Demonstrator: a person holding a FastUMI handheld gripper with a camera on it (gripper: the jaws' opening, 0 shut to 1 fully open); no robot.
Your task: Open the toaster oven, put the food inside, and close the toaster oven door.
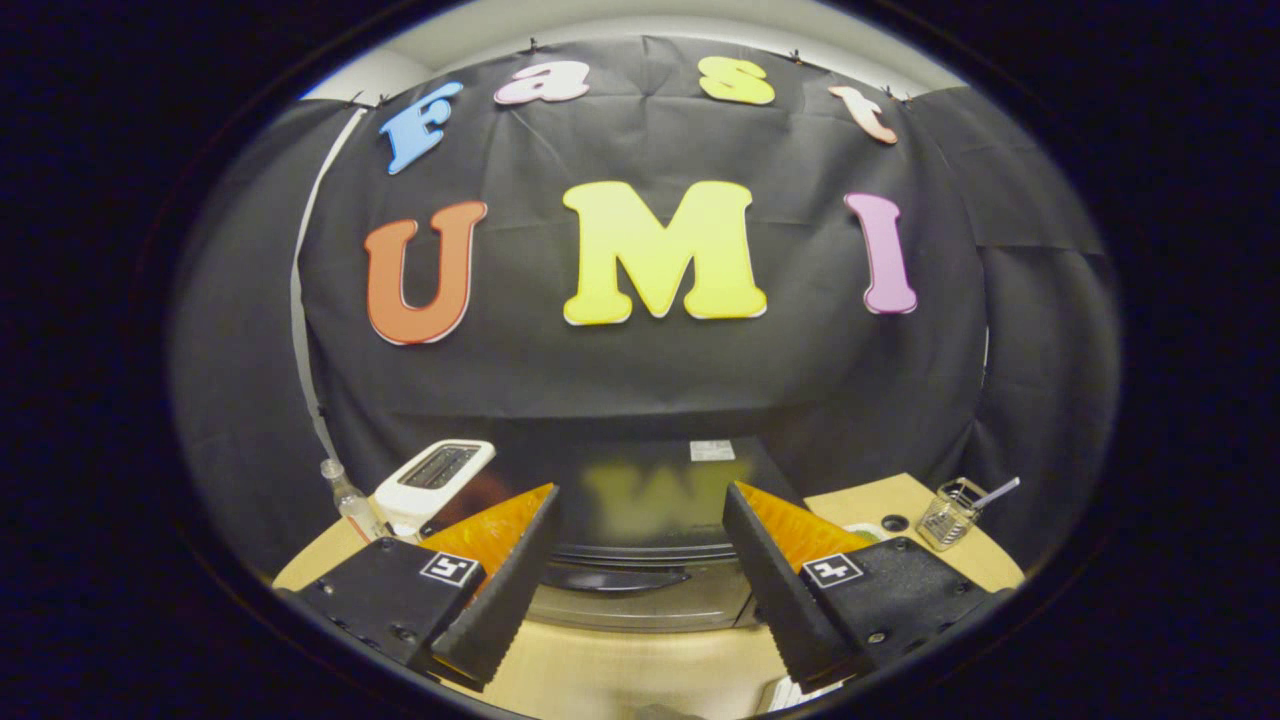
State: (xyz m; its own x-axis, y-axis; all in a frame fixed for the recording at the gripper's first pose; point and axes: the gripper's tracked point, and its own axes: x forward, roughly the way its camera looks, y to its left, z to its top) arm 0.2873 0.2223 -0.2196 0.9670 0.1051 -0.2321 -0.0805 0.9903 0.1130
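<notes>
A black toaster oven [650,500] stands on the wooden table just ahead of my fingers, seen from above its glossy top. Its door is shut, with the dark handle [610,577] across the top of the glass front [640,605], low between my fingers. My gripper [640,520] is open wide, one finger on each side of the oven's front, with nothing held. I cannot make out the food; a bit of something white [862,530] peeks out beyond the right finger.
A white pop-up toaster [435,482] stands left of the oven, with a small clear bottle [350,500] beside it. On the right of the wooden table [880,500] sits a wire mesh holder [947,515] with a utensil in it. Black cloth walls close in behind.
</notes>
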